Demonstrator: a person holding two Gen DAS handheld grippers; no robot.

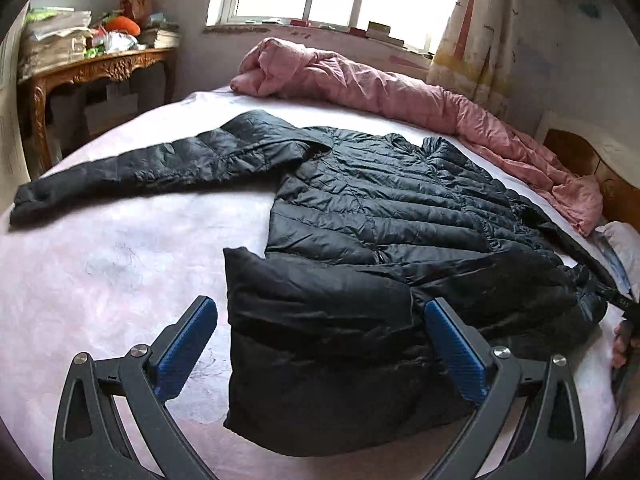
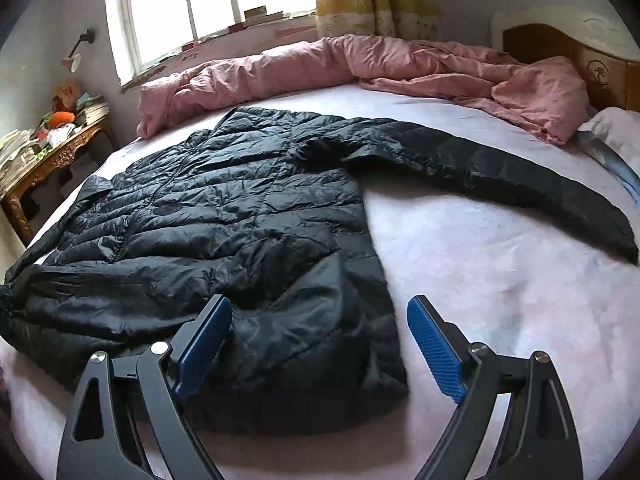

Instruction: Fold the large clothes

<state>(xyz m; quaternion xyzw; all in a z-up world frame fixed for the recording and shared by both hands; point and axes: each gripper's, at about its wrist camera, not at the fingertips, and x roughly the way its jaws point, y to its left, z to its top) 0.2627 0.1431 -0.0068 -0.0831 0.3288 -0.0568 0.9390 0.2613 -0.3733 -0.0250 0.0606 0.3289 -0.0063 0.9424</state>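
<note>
- The left tongs (image 1: 320,344) stand wide open with nothing pressed between the blue pads; the folded hem corner of the black puffer jacket (image 1: 384,216) lies just beyond and below them, at the near edge of the bed (image 1: 100,272).
- The jacket lies flat on the bed, its body across the middle, its long axis running from sleeve tip to sleeve tip, roughly parallel to the near edge (a pink quilt (image 1: 360,84) is bunched along the far edge).
- In the left wrist view, one sleeve (image 1: 132,168) stretches out straight toward the bed's left edge, well apart from either tongs.
- The right tongs (image 2: 320,344) are also spread open and empty, with the jacket's near hem between and just ahead of them.
- In the right wrist view a sleeve (image 2: 500,184) reaches toward the headboard end, so each hand appears nearer to its own side's sleeve.
- Only the left wrist view shows a lower flap already turned over the body; only the right wrist view shows the whole length of the headboard-side sleeve.
- My guess is the next move turns on reaching outward to a sleeve, not the hem.
</note>
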